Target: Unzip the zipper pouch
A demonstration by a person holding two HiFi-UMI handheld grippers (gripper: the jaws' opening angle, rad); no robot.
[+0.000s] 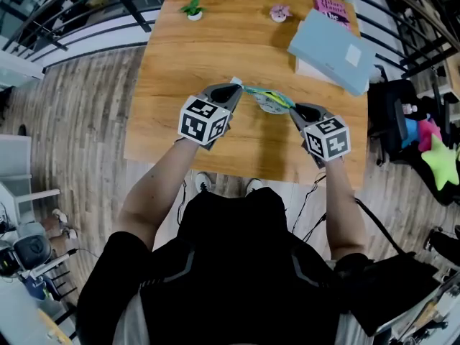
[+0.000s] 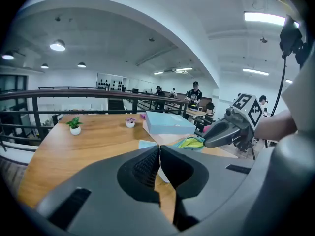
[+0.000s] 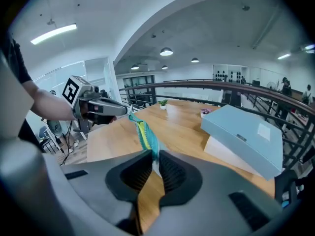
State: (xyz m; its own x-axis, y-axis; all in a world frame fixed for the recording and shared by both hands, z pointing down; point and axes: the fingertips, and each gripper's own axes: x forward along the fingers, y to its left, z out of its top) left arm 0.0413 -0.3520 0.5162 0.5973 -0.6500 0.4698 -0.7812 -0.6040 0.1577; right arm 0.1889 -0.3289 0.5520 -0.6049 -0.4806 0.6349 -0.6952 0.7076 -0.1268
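The zipper pouch [image 1: 267,100], teal and yellow-green with a pale part, hangs stretched between both grippers above the wooden table [image 1: 180,56]. My left gripper [image 1: 237,92] is shut on its left corner; in the left gripper view the pale blue corner [image 2: 145,144] sticks out above the closed jaws [image 2: 158,150]. My right gripper [image 1: 293,111] is shut on the opposite end. In the right gripper view the pouch [image 3: 143,132] runs edge-on from my jaws [image 3: 155,157] away to the left gripper [image 3: 101,108]. Whether the zipper pull is in the grip, I cannot tell.
A light blue box [image 1: 332,50] lies on a white one at the table's far right, with a pink book [image 1: 333,9] behind. A small potted plant [image 1: 192,8] and a pink pot [image 1: 279,12] stand at the far edge. Railings surround the table.
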